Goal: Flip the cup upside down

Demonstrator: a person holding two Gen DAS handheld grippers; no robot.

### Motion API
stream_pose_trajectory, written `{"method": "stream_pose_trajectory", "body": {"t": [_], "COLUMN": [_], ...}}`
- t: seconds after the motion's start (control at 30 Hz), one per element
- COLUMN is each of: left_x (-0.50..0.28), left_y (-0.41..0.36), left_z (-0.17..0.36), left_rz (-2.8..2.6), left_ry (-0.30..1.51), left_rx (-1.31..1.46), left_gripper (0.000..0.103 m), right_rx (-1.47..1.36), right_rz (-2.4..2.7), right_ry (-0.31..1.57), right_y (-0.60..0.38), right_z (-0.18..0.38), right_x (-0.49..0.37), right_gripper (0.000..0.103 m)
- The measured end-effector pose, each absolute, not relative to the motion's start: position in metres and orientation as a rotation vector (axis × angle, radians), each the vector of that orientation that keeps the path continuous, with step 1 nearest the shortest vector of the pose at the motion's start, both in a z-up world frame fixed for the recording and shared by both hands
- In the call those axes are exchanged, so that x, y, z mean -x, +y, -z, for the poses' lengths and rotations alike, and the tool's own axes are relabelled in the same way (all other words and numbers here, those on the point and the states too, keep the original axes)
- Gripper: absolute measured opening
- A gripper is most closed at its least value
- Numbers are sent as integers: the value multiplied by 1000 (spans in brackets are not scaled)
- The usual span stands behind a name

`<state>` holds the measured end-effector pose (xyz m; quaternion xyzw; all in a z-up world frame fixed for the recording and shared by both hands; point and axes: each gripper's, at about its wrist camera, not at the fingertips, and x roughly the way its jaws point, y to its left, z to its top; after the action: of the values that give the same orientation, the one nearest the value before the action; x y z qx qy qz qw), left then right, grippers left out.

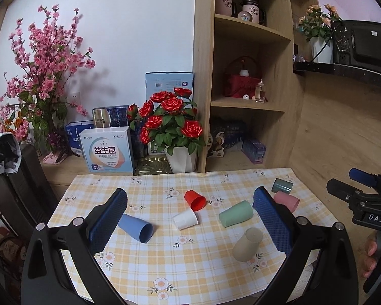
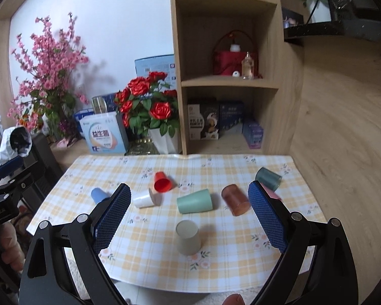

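Several plastic cups are on a yellow checked tablecloth (image 1: 165,254). A beige cup (image 1: 247,244) stands upside down near the front; it also shows in the right wrist view (image 2: 188,237). Lying on their sides are a blue cup (image 1: 136,227), white cup (image 1: 185,219), red cup (image 1: 195,200), mint green cup (image 1: 236,214), pink cup (image 1: 286,200) and dark teal cup (image 1: 282,186). A brown translucent cup (image 2: 235,199) lies in the right wrist view. My left gripper (image 1: 190,198) is open and empty above the table. My right gripper (image 2: 189,190) is open and empty.
A white pot of red roses (image 1: 172,129) and boxes (image 1: 109,150) stand behind the table. A wooden shelf unit (image 1: 249,76) rises at the back right. A dark chair (image 1: 15,190) stands left of the table. The other gripper (image 1: 363,200) shows at the right edge.
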<state>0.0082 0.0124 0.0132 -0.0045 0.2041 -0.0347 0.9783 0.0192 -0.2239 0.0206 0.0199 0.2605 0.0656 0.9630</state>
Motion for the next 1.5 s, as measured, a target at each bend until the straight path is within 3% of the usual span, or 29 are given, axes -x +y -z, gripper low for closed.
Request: {"method": "stream_pose_trajectory", "body": {"t": [1.5], "left_x": [0], "left_y": [7], "left_z": [-20], "left_rz": [72], "left_ry": [409], "left_rx": [-16], "left_gripper": [97], "right_rx": [-45], "right_rz": [-106], "right_ry": [474], "right_y": [-228], "right_z": [-32], "right_x": [-7], "right_gripper": [91]}}
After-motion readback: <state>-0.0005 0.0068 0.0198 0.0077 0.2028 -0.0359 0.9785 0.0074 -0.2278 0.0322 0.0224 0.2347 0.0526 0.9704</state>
